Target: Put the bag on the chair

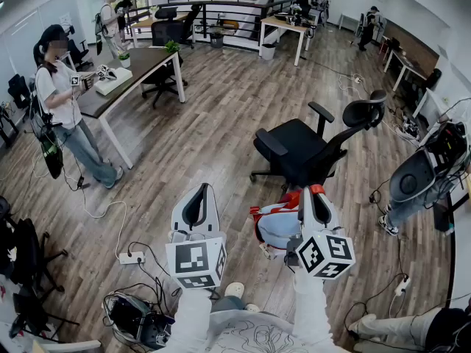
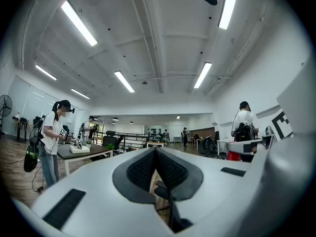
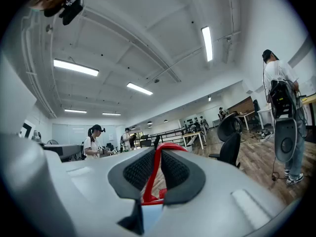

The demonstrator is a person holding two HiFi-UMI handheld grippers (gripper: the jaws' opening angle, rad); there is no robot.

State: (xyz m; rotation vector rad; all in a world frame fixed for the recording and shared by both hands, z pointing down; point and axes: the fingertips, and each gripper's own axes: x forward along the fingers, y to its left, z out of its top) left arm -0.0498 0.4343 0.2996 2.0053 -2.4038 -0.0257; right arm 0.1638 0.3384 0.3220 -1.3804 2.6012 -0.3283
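The bag point(image 1: 278, 226), pale blue with red trim, hangs above the wooden floor by its red strap point(image 3: 156, 172). My right gripper point(image 1: 315, 201) is shut on that strap, which runs up between its pads point(image 3: 140, 169). The black office chair point(image 1: 302, 151) stands just beyond the bag with its seat bare, and it shows to the right in the right gripper view point(image 3: 230, 143). My left gripper point(image 1: 197, 201) is held up left of the bag, shut with nothing in it, its pads point(image 2: 143, 169) meeting.
A person point(image 1: 62, 101) stands at a dark desk point(image 1: 136, 68) to the far left. Another person point(image 1: 416, 182) stands close on the right. A power strip point(image 1: 131, 257) and cables lie on the floor at the near left, by dark chairs point(image 1: 29, 271).
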